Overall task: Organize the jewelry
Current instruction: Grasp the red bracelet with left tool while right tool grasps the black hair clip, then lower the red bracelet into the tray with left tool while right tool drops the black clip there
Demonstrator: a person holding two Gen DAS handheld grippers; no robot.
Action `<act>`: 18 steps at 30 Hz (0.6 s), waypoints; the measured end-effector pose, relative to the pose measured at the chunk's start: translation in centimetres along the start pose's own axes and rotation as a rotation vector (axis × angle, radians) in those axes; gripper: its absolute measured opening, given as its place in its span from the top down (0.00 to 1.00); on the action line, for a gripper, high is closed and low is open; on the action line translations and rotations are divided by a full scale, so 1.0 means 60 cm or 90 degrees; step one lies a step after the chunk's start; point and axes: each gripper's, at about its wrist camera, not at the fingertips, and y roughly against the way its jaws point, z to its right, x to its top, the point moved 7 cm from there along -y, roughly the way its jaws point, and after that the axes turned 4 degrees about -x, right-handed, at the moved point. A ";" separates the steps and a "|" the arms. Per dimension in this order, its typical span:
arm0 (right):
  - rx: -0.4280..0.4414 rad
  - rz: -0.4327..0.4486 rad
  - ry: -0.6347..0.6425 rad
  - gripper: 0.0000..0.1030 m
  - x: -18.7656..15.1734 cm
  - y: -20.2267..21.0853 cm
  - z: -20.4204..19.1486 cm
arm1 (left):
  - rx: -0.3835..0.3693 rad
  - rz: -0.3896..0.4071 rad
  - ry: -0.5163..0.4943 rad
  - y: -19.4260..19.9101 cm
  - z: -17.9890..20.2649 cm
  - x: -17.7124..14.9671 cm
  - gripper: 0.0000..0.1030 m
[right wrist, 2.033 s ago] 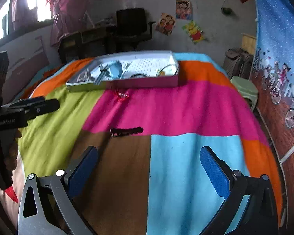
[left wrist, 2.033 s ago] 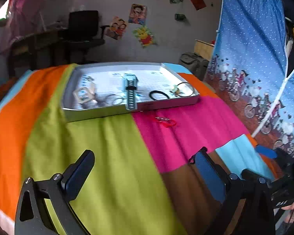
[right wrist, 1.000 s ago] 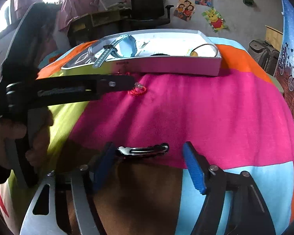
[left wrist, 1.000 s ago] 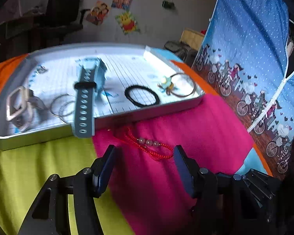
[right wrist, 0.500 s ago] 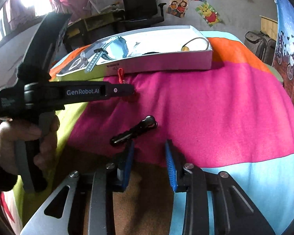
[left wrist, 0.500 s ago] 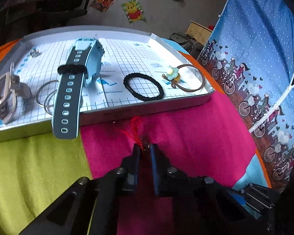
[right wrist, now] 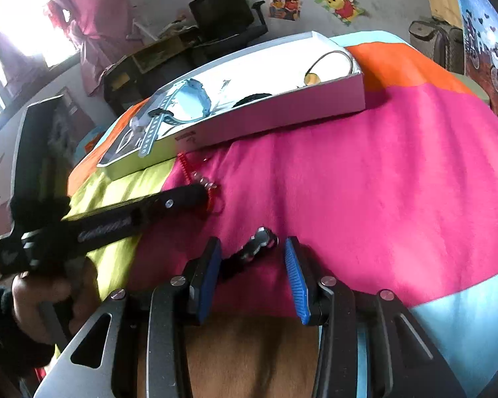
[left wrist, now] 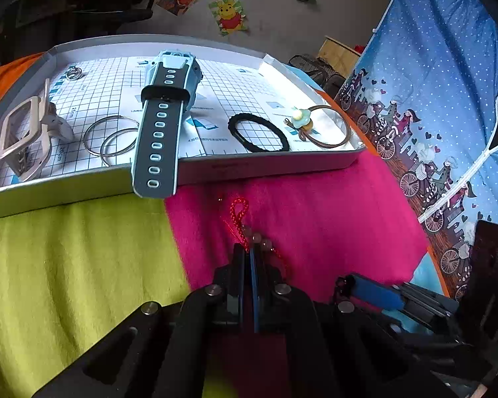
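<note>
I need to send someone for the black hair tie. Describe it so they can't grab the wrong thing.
Find the shallow white tray on the patchwork blanket. The black hair tie lies flat near the tray's front right, between the blue watch strap and a brown tie. It alone is plain black, with no charm.

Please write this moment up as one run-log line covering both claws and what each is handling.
left claw: shut on red bead bracelet | right claw: opening, black hair clip between pads, on blanket | tray: not reached

The grid sheet (left wrist: 116, 83) lining the white tray (left wrist: 269, 165) bears "25cm" and "20cm". Other printing there is too small to read.
</note>
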 end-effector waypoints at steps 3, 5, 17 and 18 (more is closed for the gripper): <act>-0.018 -0.001 0.001 0.78 0.003 -0.012 -0.001 | -0.002 0.001 -0.001 0.004 0.001 -0.002 0.96; -0.014 0.004 -0.007 0.84 0.003 -0.010 0.002 | -0.004 0.003 -0.005 0.011 0.003 -0.004 0.96; 0.007 0.086 0.009 0.86 0.048 0.040 -0.022 | -0.020 0.085 -0.020 0.110 0.012 0.028 0.96; 0.007 0.097 0.015 0.86 0.060 0.043 -0.029 | -0.020 0.094 -0.022 0.121 0.010 0.036 0.96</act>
